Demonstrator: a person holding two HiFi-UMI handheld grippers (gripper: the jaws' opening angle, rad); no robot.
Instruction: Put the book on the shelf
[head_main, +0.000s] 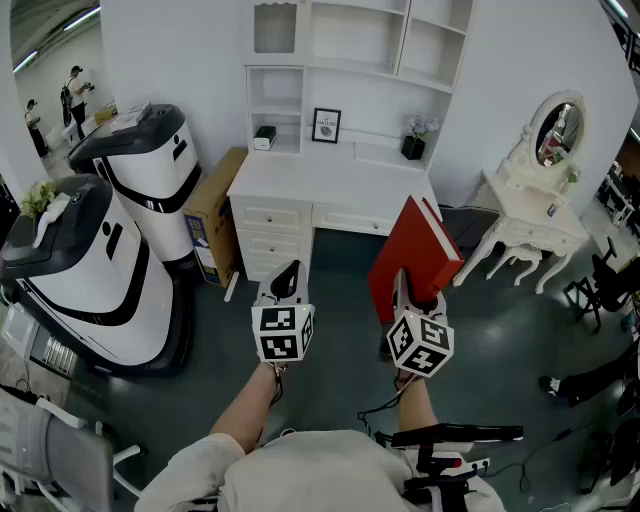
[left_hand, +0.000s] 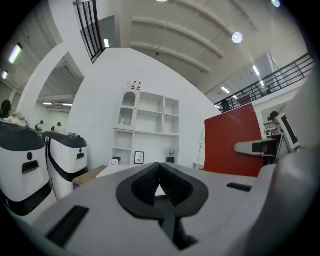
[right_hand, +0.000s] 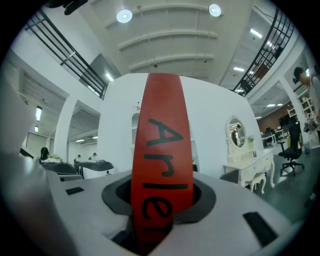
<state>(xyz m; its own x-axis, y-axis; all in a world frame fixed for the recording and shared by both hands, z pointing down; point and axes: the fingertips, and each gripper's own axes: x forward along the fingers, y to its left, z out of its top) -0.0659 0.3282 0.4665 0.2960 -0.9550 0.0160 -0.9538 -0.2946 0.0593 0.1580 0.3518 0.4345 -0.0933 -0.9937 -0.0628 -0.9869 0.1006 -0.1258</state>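
Note:
A red book (head_main: 415, 258) stands upright in my right gripper (head_main: 402, 287), which is shut on it, spine toward the camera (right_hand: 162, 155) with black letters. It hangs in the air in front of the white desk (head_main: 330, 190). The white shelf unit (head_main: 345, 60) rises above the desk at the back wall; it also shows in the left gripper view (left_hand: 147, 132). My left gripper (head_main: 288, 282) is level beside the right one, shut with nothing between its jaws (left_hand: 159, 182). The red book (left_hand: 232, 142) appears to its right.
Two large white-and-black machines (head_main: 100, 260) stand at the left with a cardboard box (head_main: 215, 215) beside them. A white dressing table with an oval mirror (head_main: 540, 190) is at the right. On the shelf stand a framed picture (head_main: 326, 125) and a small plant (head_main: 414, 140).

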